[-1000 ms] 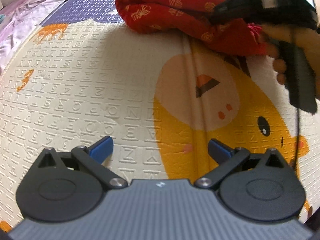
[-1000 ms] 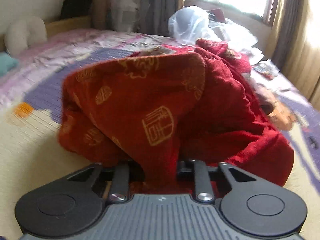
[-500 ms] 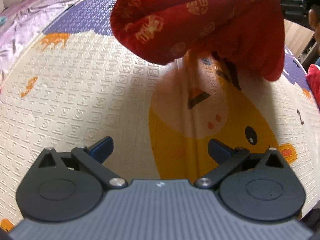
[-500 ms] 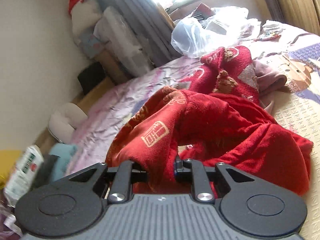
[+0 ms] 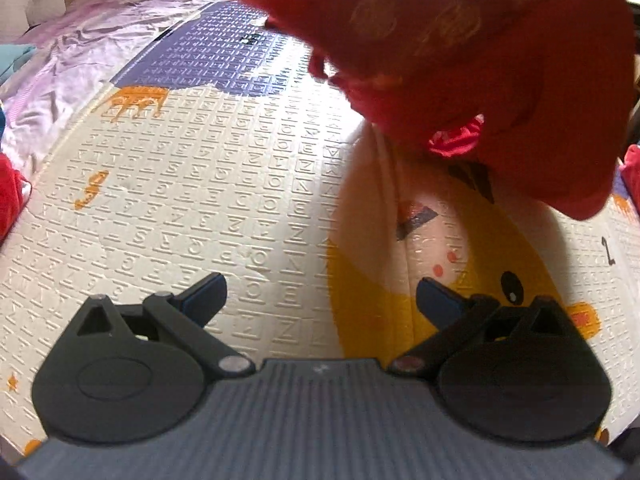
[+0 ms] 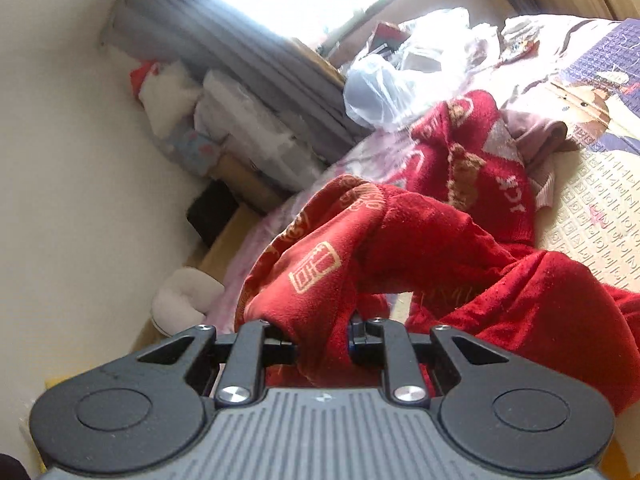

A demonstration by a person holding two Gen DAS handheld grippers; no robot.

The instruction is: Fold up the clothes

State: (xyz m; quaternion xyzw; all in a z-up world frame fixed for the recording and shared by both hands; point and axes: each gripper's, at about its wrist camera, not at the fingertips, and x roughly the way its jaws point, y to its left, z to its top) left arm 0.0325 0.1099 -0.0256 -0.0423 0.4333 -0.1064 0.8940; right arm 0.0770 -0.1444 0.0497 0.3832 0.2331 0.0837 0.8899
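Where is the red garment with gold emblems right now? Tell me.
The red garment is clamped in the right claw; in the left wrist view it hangs at upper right above the play mat.

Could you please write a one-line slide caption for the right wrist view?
Right claw shut on a red garment with gold motifs, lifted above the play mat, with more clothes piled behind.

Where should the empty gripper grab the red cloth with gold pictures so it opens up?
Probably the lowest hanging corner of the red gold-patterned garment, coming from below and the side. The right gripper pinches one bunched part, so the rest hangs above the foam play mat. The open left gripper is under it; taking that free corner should spread the fabric.
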